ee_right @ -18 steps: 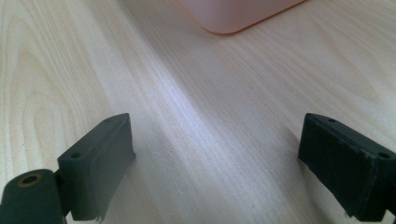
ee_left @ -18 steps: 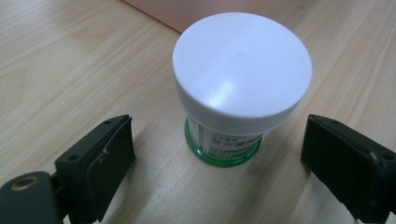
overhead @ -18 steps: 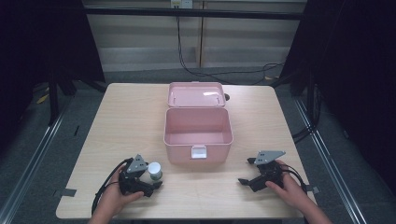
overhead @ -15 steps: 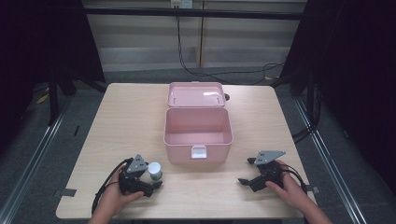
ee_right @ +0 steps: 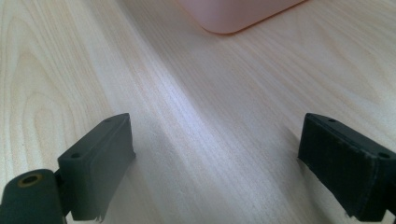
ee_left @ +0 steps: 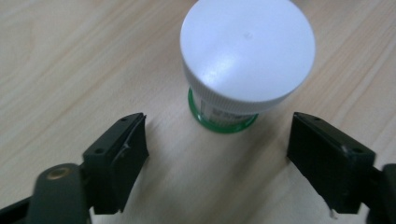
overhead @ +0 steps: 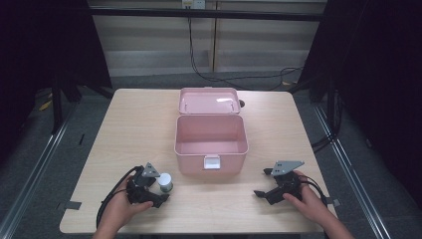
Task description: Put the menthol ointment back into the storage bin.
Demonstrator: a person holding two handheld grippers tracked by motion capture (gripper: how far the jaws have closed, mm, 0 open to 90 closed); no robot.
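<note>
The little jar (ee_left: 243, 65) stands upright on the bench (overhead: 149, 124), just ahead of the left tongs (overhead: 160, 195), which are spread wide with the jar beyond the tips and nothing pressed between them. Its broad white cap overhangs a narrower body with a green band at the foot. It looks like light, rigid plastic, so it should lift easily, though the smooth cap is slippery and the jar could topple if nudged from one side. I would guess the best hold is across the ribbed edge of the cap or just under it, on the body, with the tongs brought forward until they straddle it evenly. The right tongs (overhead: 264, 182) rest wide apart on bare wood, holding nothing. The open pink box (overhead: 211, 149) sits beyond the left tongs and toward the right pair.
</note>
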